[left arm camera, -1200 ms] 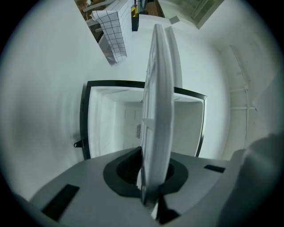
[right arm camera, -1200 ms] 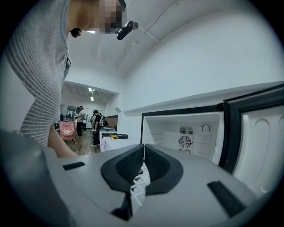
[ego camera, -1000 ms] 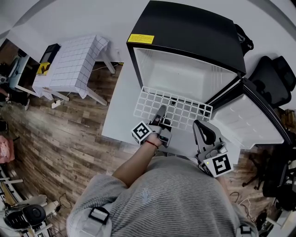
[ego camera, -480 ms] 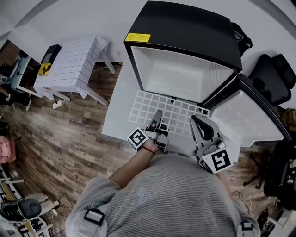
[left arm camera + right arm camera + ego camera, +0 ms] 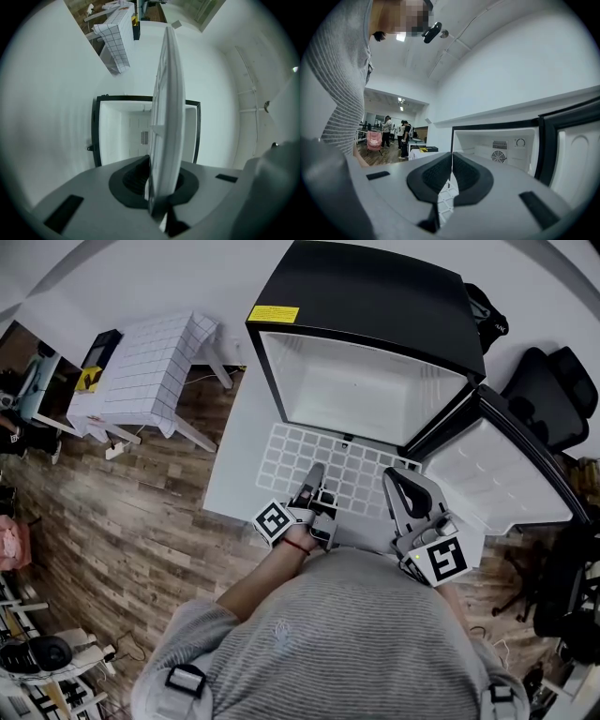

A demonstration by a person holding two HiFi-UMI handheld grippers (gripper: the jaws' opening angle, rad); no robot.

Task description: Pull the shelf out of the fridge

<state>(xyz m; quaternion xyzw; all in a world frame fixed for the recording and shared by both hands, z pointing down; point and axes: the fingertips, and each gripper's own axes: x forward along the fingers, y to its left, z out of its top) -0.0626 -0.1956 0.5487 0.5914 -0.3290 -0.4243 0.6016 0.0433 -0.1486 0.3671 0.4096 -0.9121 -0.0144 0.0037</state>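
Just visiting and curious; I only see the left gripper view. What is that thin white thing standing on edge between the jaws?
Observer: In the head view it is a white wire grid shelf, level, its near edge clamped in the left gripper.
Operator: Is it out of the fridge?
Observer: Nearly; its far edge lies at the black compact fridge's open mouth.
Operator: The other hand?
Observer: The right gripper is shut, holding nothing, by the shelf's right end.

Right tongs closed, white grid shelf below them, open fridge ahead, door at right
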